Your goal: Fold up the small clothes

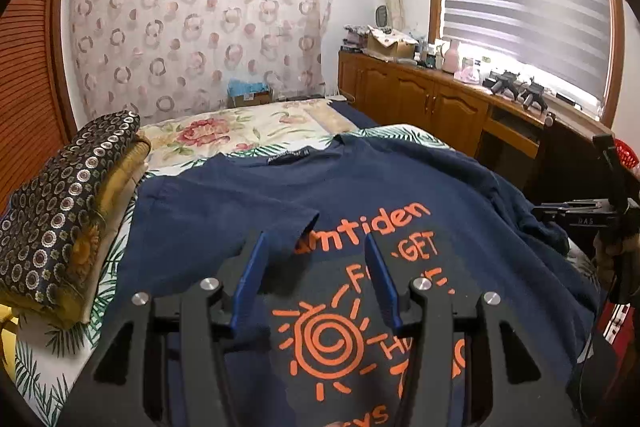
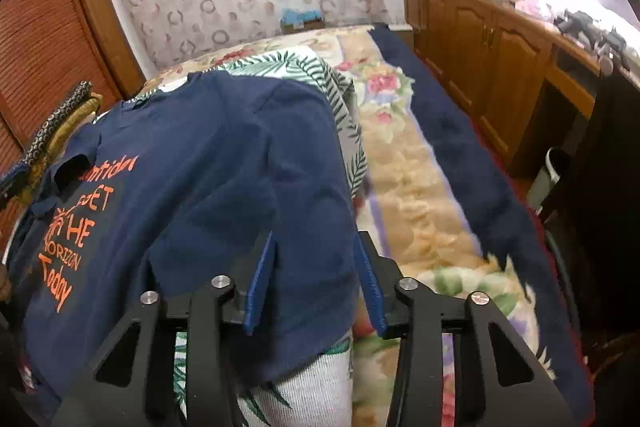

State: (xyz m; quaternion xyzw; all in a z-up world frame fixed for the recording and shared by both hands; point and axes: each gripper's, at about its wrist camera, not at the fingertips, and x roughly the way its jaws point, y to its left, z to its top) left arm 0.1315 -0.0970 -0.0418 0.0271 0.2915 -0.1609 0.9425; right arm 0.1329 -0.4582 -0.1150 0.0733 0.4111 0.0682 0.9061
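Shirt: a navy blue cotton T-shirt with orange printed lettering and a spiral sun (image 1: 360, 195) lies spread front-up on a leaf-print cloth (image 2: 312, 67) over the bed.
Long axis: runs from the hem near the cameras to the collar (image 1: 286, 158), which points away toward the circle-patterned curtain (image 1: 192, 27).
Sleeve: one short sleeve (image 1: 280, 227) is folded inward onto the chest, covering the start of the top printed word.
Left gripper (image 1: 315, 259): blue fingers stand partly apart above the print; whether they touch the cloth cannot be told; nothing is pinched.
Right gripper (image 2: 316, 259): jaws partly apart, straddling the shirt's side edge near the hem; cloth lies between the fingers, but a firm pinch cannot be confirmed.
Beside the shirt: a stack of folded dark ring-patterned and mustard fabrics (image 1: 60, 219).
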